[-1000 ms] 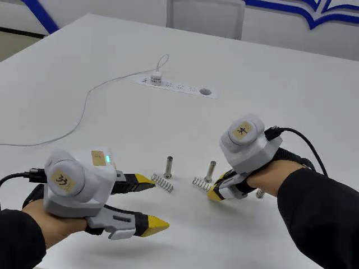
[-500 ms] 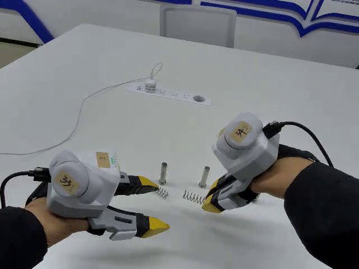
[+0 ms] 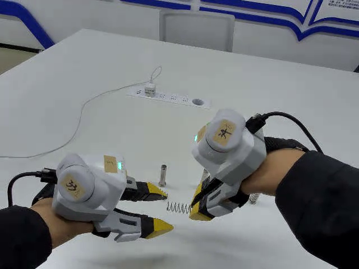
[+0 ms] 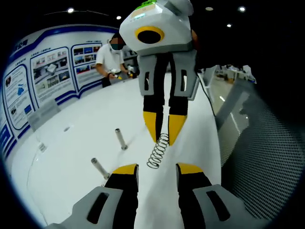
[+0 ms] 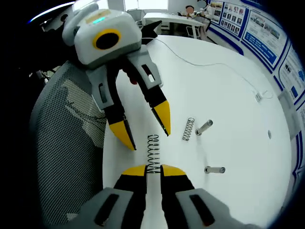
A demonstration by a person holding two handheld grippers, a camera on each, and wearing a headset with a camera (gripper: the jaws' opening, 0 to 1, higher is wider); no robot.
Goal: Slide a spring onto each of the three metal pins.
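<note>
Two tan stickers (image 3: 73, 186) bear handwritten marks, one on each gripper's round cap; neither reads clearly. The right gripper (image 3: 197, 212) has its jaws pinched almost closed on one end of a spring (image 3: 179, 208), which sticks out toward the left gripper (image 3: 162, 209), whose jaws stand wide apart. A pin (image 3: 162, 175) stands upright on the table (image 3: 112, 123) just behind them. A second ago that spring lay loose beside another pin; now it is clamped and nearer the left gripper.
</note>
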